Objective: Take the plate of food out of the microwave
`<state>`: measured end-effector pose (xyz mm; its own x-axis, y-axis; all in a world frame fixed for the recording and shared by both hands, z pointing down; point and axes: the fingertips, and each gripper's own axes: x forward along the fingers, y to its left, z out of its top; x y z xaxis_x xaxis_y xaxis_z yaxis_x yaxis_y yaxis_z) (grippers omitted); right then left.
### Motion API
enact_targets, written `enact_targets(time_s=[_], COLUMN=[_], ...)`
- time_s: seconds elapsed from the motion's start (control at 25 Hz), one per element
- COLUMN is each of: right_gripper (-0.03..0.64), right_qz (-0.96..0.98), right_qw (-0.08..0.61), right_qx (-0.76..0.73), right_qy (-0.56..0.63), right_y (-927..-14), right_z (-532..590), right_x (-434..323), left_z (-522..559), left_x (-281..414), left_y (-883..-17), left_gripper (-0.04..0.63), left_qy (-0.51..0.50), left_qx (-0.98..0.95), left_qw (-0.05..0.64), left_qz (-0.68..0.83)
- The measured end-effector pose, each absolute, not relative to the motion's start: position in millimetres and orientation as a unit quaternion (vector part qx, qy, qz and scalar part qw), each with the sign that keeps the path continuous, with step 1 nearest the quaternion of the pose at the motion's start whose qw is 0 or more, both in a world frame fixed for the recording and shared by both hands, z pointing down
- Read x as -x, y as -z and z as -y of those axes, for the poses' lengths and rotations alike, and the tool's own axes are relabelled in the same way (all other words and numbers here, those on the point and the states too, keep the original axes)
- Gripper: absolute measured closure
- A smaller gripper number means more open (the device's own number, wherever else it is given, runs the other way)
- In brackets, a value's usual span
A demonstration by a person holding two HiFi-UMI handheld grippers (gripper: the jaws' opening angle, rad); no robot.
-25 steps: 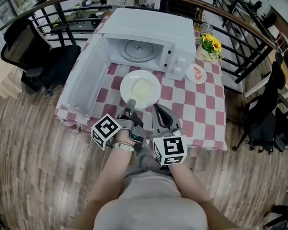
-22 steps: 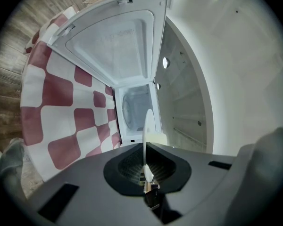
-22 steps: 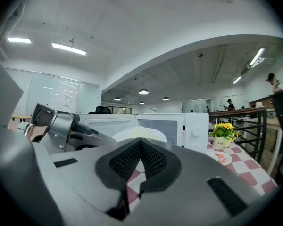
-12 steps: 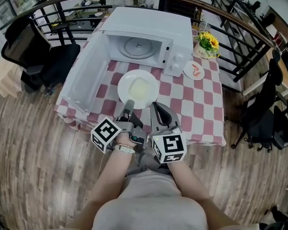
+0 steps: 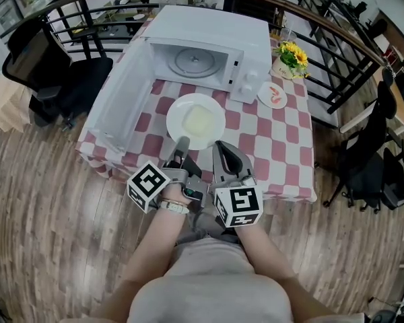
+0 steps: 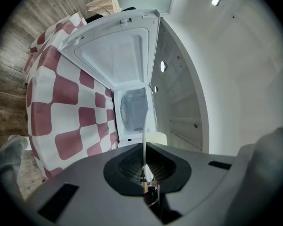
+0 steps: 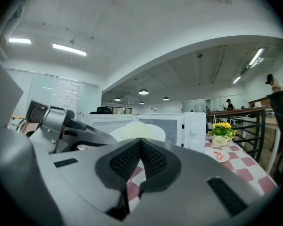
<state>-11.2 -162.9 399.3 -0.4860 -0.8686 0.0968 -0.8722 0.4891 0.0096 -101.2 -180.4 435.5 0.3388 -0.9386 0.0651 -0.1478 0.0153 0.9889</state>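
Left gripper (image 5: 182, 145) is clamped on the near rim of the plate of food (image 5: 196, 120); in the left gripper view the plate's thin edge runs between its closed jaws. The plate is outside the microwave (image 5: 212, 36), just in front of its open cavity, over the checkered worktop (image 5: 279, 143). Right gripper (image 5: 222, 148) has its jaws together with nothing in them, also in front of the microwave, just beside the plate's rim. The microwave's door (image 5: 121, 96) stands wide open at its left, and a flower pot (image 5: 291, 62) stands at its right.
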Motion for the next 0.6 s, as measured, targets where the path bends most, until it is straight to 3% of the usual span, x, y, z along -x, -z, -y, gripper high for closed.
enact_targets(time_s=[0.6], right_gripper=[0.594], right_qz=[0.864], right_qw=[0.037], right_qx=[-0.502], right_qy=[-0.015], right_y=[-393.4], right_z=[152.8], right_x=[20.6], left_z=[172.9], left_x=[106.6], left_y=[-429.8], left_gripper=[0.583], left_qy=[0.358], left_qx=[-0.609], left_qw=[0.555], left_qz=[0.440])
